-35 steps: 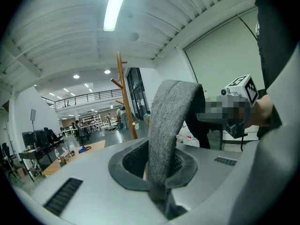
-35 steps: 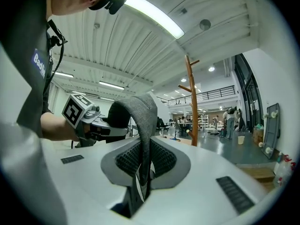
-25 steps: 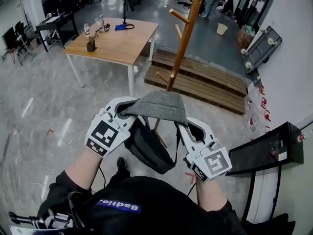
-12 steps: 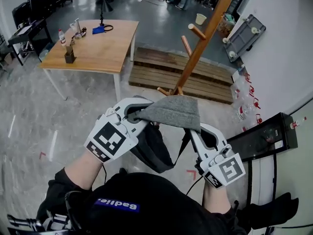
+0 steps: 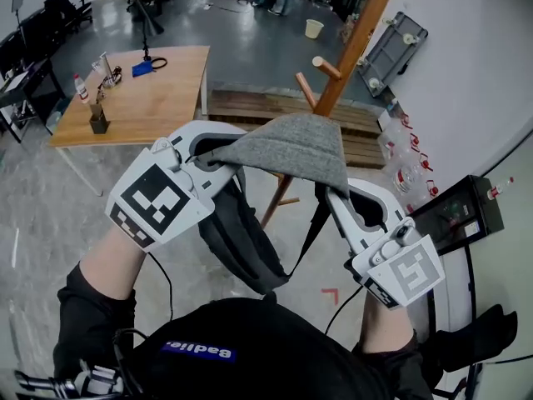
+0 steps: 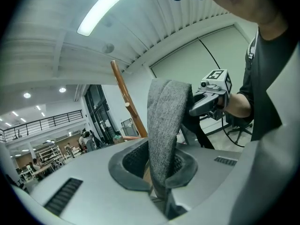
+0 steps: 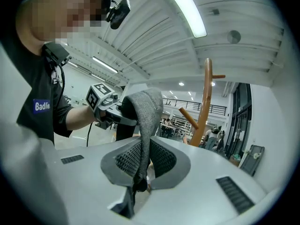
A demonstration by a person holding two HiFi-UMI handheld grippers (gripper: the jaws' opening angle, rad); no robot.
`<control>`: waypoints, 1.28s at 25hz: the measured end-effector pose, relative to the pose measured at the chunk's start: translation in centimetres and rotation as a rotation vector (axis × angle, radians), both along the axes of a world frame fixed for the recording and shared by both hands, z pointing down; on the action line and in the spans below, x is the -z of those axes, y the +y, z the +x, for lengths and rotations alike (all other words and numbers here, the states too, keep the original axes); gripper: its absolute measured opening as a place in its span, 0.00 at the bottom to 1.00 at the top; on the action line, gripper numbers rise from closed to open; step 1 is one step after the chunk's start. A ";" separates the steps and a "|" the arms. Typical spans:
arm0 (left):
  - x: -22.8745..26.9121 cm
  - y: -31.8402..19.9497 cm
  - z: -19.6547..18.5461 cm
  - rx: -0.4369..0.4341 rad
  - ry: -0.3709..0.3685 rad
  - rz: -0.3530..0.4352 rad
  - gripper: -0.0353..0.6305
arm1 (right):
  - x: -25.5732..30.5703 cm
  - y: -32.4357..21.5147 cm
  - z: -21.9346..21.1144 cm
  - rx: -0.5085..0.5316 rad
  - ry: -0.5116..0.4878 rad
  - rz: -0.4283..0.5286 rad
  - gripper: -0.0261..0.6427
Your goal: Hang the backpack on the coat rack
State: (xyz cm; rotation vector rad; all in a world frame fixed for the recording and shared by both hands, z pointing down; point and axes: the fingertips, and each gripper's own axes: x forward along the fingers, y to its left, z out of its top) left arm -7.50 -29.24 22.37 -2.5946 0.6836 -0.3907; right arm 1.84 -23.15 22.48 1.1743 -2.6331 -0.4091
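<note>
A backpack hangs between my two grippers by its grey padded top piece (image 5: 287, 147), with its black body (image 5: 237, 244) dangling below. My left gripper (image 5: 218, 150) is shut on the grey piece's left end and my right gripper (image 5: 333, 192) on its right end. In the left gripper view the grey fabric (image 6: 164, 125) rises from the closed jaws. The right gripper view shows the fabric (image 7: 145, 121) pinched in the same way. The wooden coat rack (image 5: 354, 48) stands just beyond the backpack, with a peg (image 5: 326, 67) sticking out towards me.
A wooden table (image 5: 141, 90) with a bottle and small items stands at the left. A low wooden platform (image 5: 250, 107) lies behind the rack's foot. At the right are a white wall, a black cabinet (image 5: 454, 215) and bottles (image 5: 404, 169) on the floor.
Both grippers have risen with the backpack and come closer to the coat rack. The rack's pegs now sit just above the grey piece.
</note>
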 end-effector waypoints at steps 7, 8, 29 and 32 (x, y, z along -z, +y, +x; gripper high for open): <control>4.5 -3.8 1.0 0.017 -0.009 -0.034 0.10 | 4.4 -2.4 0.9 0.052 -0.039 -0.024 0.09; 4.9 -4.3 1.3 0.015 -0.013 -0.051 0.10 | 4.9 -2.9 1.3 0.054 -0.050 -0.033 0.09; 1.5 -15.9 5.9 -0.002 -0.121 -0.352 0.10 | 2.6 -14.5 4.2 0.157 -0.223 -0.377 0.09; 0.9 -15.8 6.3 -0.012 -0.085 -0.334 0.10 | 1.6 -14.4 3.1 0.177 -0.213 -0.345 0.13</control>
